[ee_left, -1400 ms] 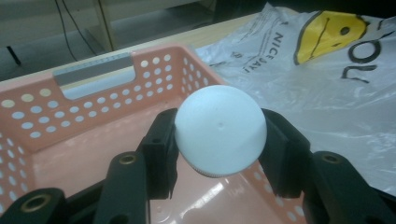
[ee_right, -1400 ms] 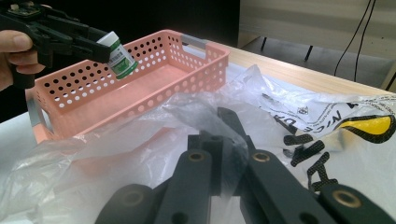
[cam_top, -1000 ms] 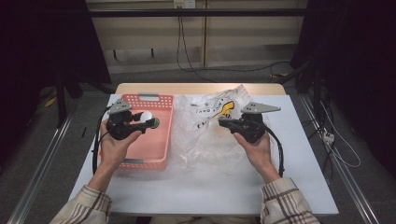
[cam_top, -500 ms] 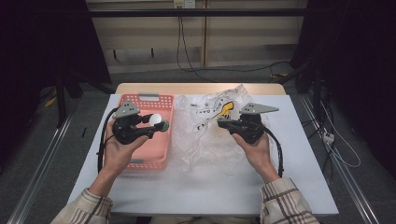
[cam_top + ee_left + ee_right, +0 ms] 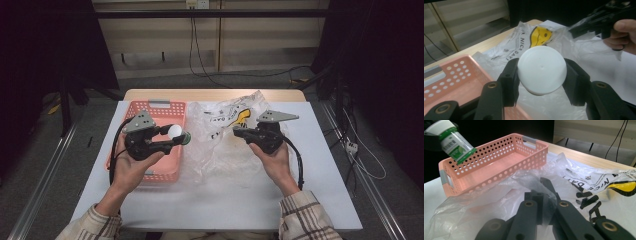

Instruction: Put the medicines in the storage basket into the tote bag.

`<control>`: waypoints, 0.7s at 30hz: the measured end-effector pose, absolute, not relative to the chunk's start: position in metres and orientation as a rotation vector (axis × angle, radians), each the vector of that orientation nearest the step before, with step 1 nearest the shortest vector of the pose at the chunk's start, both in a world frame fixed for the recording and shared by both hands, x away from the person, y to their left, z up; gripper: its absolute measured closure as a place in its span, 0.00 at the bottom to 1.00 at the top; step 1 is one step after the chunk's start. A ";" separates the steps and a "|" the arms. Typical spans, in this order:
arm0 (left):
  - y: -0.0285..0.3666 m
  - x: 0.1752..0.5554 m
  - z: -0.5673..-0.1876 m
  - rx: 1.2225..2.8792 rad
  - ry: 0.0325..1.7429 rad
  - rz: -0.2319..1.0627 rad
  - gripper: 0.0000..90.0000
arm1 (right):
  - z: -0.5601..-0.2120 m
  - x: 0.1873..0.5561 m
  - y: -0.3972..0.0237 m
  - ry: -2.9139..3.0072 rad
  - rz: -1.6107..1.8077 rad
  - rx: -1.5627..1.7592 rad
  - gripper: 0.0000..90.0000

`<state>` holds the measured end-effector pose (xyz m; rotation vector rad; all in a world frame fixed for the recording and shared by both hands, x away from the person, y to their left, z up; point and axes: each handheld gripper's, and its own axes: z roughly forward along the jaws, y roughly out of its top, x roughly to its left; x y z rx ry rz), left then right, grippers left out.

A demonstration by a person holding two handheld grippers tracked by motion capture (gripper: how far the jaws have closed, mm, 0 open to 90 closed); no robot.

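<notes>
A small bottle with a white cap and a green label is clamped in my left gripper, held in the air over the right rim of the pink basket. The bottle lies sideways, with its cap facing the camera in the left gripper view. A clear plastic bag with a yellow smiley print lies crumpled right of the basket. My right gripper is shut on a fold of the bag film, lifting its near edge.
The pink basket has nothing in it and stands on the white table. A wooden strip runs along the table's far edge. Cables lie on the floor beyond it.
My left gripper has carried the bottle to the right, from over the basket's middle to its right rim near the bag. The right gripper has barely moved.
</notes>
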<state>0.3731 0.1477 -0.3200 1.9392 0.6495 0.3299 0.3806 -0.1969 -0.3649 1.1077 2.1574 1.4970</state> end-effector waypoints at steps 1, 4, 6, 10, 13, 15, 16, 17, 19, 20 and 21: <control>0.147 0.371 -0.319 1.935 0.648 0.328 0.57 | -0.365 0.381 -0.197 2.157 1.496 1.108 1.00; 0.143 0.367 -0.316 1.929 0.632 0.311 0.57 | -0.365 0.381 -0.197 2.160 1.492 1.104 1.00; 0.140 0.364 -0.315 1.932 0.617 0.306 0.57 | -0.365 0.381 -0.196 2.160 1.492 1.103 1.00; 0.127 0.357 -0.317 1.950 0.587 0.287 0.57 | -0.365 0.381 -0.196 2.162 1.491 1.101 1.00; 0.119 0.352 -0.317 1.962 0.560 0.277 0.57 | -0.366 0.380 -0.195 2.169 1.482 1.093 1.00; 0.114 0.349 -0.317 1.967 0.543 0.270 0.57 | -0.366 0.380 -0.194 2.170 1.482 1.091 1.00; 0.109 0.346 -0.318 1.971 0.533 0.263 0.57 | -0.366 0.380 -0.194 2.169 1.483 1.090 1.00; 0.109 0.346 -0.318 1.971 0.533 0.263 0.57 | -0.366 0.380 -0.194 2.171 1.480 1.088 1.00; 0.101 0.343 -0.322 1.991 0.521 0.241 0.57 | -0.366 0.381 -0.195 2.173 1.482 1.087 1.00; 0.097 0.342 -0.324 1.999 0.512 0.236 0.57 | -0.366 0.381 -0.194 2.175 1.481 1.085 1.00; 0.097 0.342 -0.324 1.999 0.512 0.236 0.57 | -0.366 0.381 -0.194 2.175 1.481 1.085 1.00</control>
